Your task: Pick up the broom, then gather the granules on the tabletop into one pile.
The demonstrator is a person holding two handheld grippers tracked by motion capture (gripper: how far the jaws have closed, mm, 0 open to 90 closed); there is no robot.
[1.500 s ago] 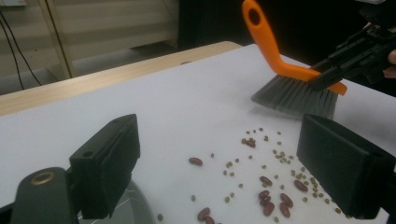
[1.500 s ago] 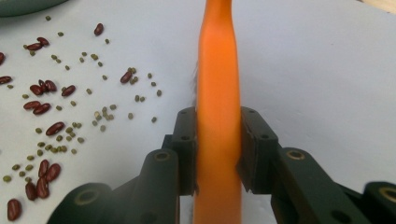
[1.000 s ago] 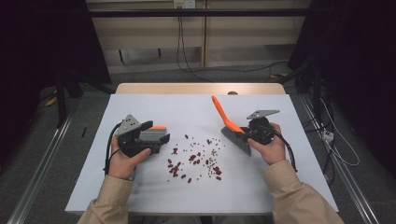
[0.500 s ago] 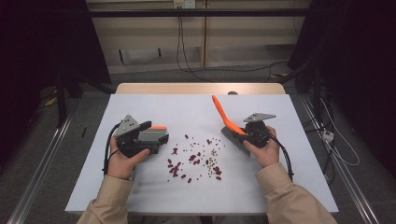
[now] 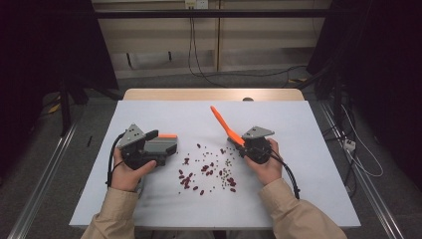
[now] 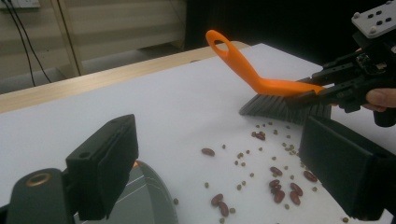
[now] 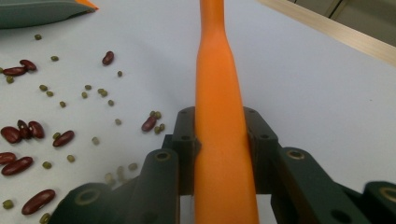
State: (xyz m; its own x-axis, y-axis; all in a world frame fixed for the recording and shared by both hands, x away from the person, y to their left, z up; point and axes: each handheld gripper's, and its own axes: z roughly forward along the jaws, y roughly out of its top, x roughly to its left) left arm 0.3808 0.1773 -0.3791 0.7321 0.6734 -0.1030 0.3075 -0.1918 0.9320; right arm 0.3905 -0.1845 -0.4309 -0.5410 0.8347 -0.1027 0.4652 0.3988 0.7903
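While the white surface [image 5: 308,149] carries a loose scatter of beans in front of the person, the job in hand looks like sweeping them into the grey dustpan [image 5: 158,145] with the orange hand brush [image 5: 225,124]. That dustpan sits at the left edge of the scatter, gripped across its body by the left gripper [image 5: 166,146], whose jaws stand wide, clamped on the pan; its orange-trimmed lip faces the beans. I would keep that lip flat down on the sheet, so nothing rolls beneath it. On the other side, the right gripper [image 7: 219,140] has its jaws drawn tight onto the brush handle, and the dark bristles [image 6: 280,108] rest at the far right edge of the spill. A low, slow stroke toward the pan seems wisest, bristles touching the sheet throughout. The red kidney beans [image 5: 186,180] lie mostly near the pan and should go in readily. The small green mung beans [image 5: 226,172], nearer the brush, are likely to skip and scatter, so short, overlapping strokes would serve better than one long push.
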